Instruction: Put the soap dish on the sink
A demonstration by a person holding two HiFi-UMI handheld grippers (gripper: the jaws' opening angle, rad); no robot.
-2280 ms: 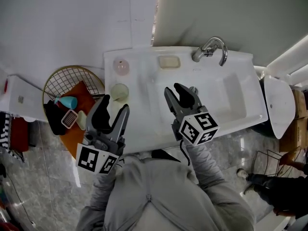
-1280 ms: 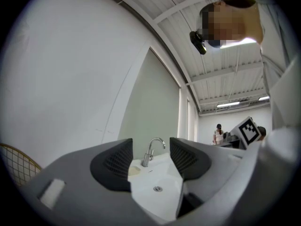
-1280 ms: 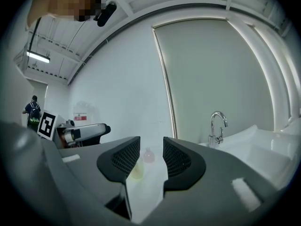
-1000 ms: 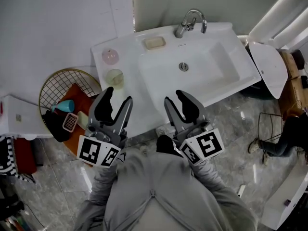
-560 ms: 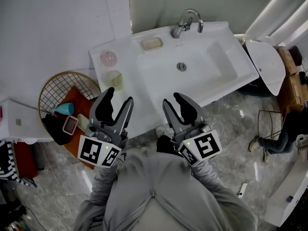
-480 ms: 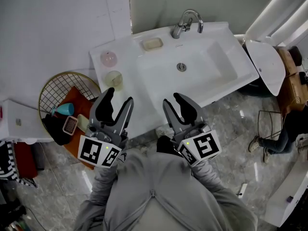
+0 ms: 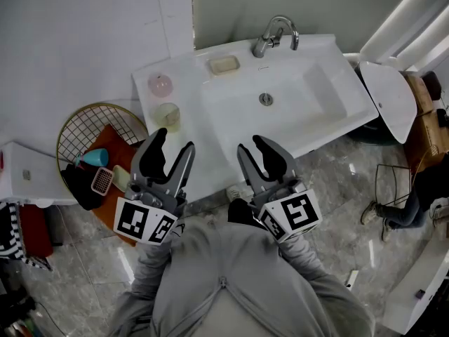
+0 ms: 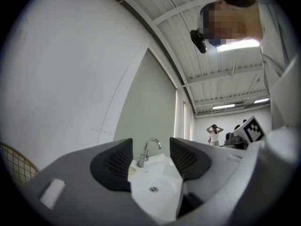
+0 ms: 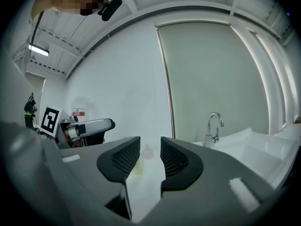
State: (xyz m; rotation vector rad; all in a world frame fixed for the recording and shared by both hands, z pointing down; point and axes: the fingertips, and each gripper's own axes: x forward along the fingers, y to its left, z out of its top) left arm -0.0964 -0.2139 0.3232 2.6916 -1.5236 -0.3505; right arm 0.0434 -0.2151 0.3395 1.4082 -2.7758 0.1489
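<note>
Soap dish (image 7: 224, 64) sits on sink (image 7: 309, 97) ledge beside faucet (image 7: 275, 35); task looks done. Left gripper (image 7: 173, 142) and right gripper (image 7: 251, 146): both spread, empty, near front rim.

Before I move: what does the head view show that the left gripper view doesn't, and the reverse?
Head view only: the soap dish in full by the faucet, the pink container, the yellow container, and what lies in the basket. Left gripper view only: a person standing far off, and ceiling lights. Both: the faucet, the drain, and the left gripper, open with nothing held.
</note>
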